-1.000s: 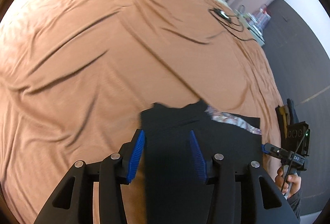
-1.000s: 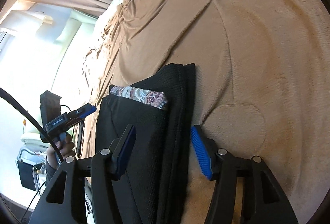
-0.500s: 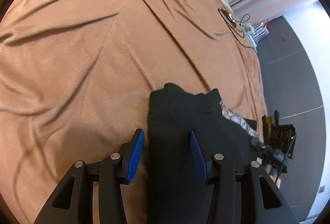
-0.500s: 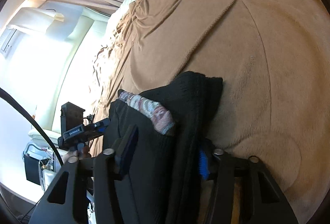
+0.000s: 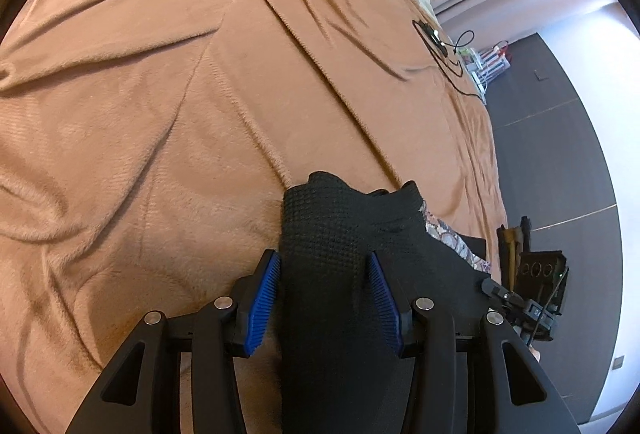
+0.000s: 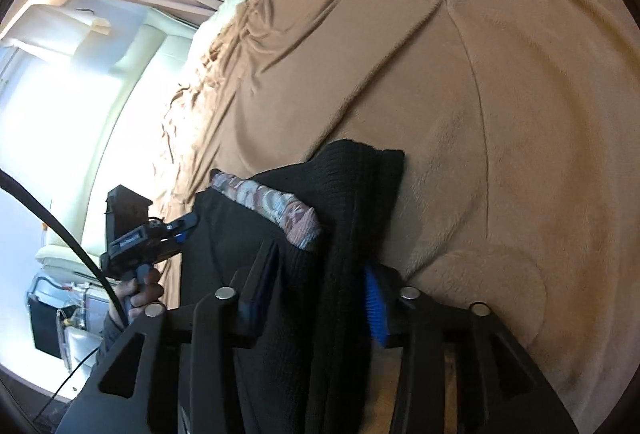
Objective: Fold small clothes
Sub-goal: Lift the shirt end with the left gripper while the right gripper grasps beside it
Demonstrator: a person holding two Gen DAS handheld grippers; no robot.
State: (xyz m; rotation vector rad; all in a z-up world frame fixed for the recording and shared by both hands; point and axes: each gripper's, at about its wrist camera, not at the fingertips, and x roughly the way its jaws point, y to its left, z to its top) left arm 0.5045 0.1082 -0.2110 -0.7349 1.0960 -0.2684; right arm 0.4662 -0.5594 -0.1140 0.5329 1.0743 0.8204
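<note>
Left tool (image 5: 324, 298) points down at the black garment (image 5: 332, 234) on the bed, blue pads (image 5: 264, 298) either side of a folded strip of it; can't tell if they're actually pinching. Right tool (image 6: 320, 298) is also tipped down over the same garment, thick folded edge sitting between its pads (image 6: 374, 306). Its jaws have just been opening a bit, and whether the pads press isn't clear. In the right wrist view, the person's left hand (image 6: 138, 294) is wrapped round the left tool's handle, dark sleeve (image 6: 108, 338) showing below it.
</note>
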